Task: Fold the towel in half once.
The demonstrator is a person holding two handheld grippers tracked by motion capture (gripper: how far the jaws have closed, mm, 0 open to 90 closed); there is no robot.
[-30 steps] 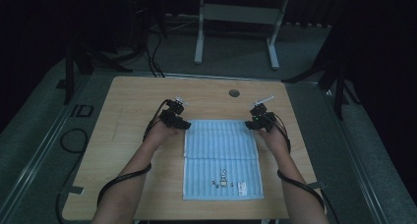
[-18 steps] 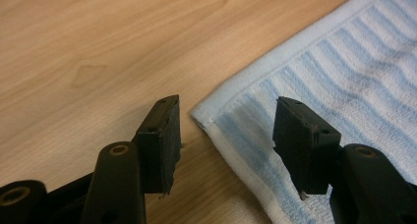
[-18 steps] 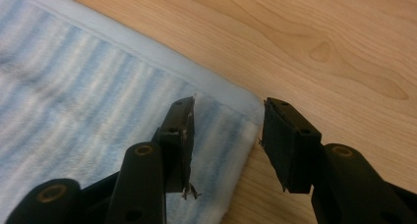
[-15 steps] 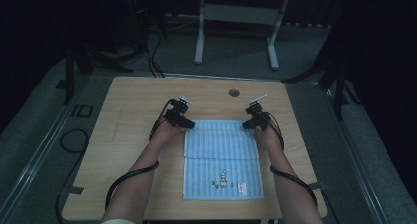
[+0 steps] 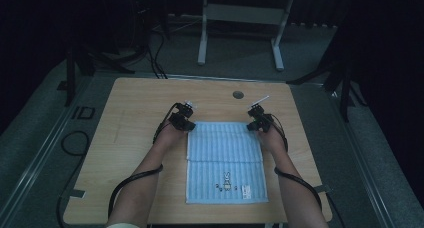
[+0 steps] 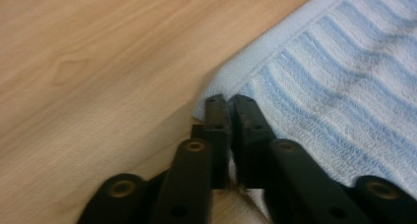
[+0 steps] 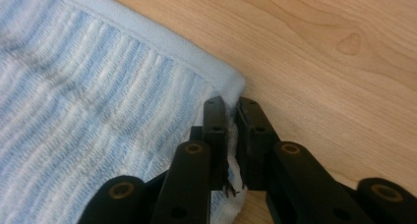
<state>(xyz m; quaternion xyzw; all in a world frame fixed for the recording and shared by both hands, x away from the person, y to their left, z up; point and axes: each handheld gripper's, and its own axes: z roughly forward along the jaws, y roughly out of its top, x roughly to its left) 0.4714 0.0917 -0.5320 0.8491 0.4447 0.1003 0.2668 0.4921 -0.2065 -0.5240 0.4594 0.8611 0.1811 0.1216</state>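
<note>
Near edge, six o'clock on the table: towel lying flat, light blue with stripes, long side running toward twelve o'clock. Small rabbit motif and label at the near end, undisturbed. Faint crease across the middle of the cloth; no fold made yet.

Middle ground: both forearms reaching in from six o'clock, one along each long side of the towel.

Far end of the towel, ten o'clock corner: left gripper clenched on the corner, jaws having just closed, hem of the towel pinched between them in the left gripper view. Two o'clock corner: right gripper likewise just closed and grasping the corner, fringe of towel fabric showing between the jaws in the right gripper view. Both corners still low against the wood, not yet lifted.

Beyond, at twelve o'clock: round grommet hole in the tabletop, untouched.

Assessment: grasp stage apparently complete on both far corners. Remaining, by judgement: lifting the far edge, carrying it toward six o'clock over the near edge, aligning corners, releasing. Folding work barely begun.
</note>
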